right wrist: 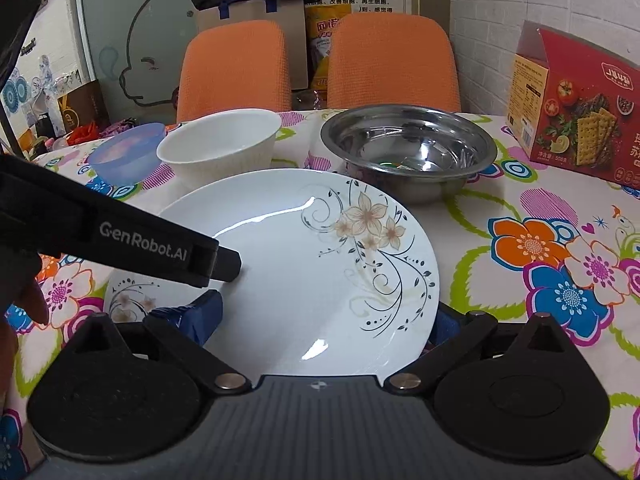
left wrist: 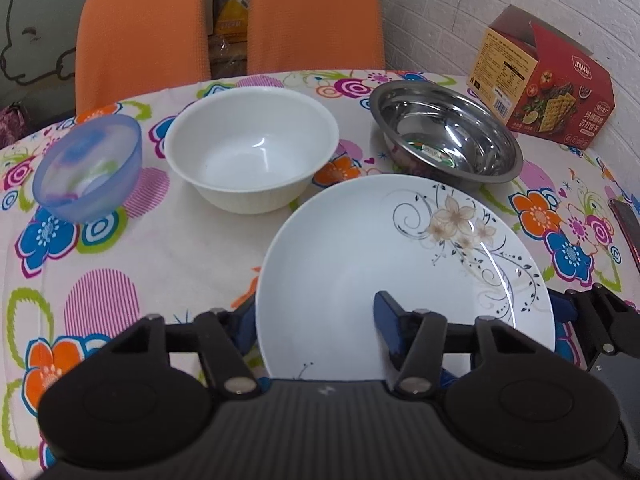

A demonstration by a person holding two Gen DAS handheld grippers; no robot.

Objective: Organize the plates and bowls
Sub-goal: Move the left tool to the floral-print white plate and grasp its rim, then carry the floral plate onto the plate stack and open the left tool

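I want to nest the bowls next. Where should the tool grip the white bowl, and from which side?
Pinch the near rim of the white bowl from above, one finger inside, one outside. It stands upright, mouth open, likely too wide to span; the blue bowl and steel bowl flank its sides.

The bench [left wrist: 168, 248] wears a flowered cloth. Left of the white bowl [left wrist: 252, 148] sits a blue translucent bowl [left wrist: 90, 166]; right of it a steel bowl [left wrist: 446, 134]; nearer than it, floral plates [left wrist: 400, 272]. A red cracker box [left wrist: 544, 84] stands far right.
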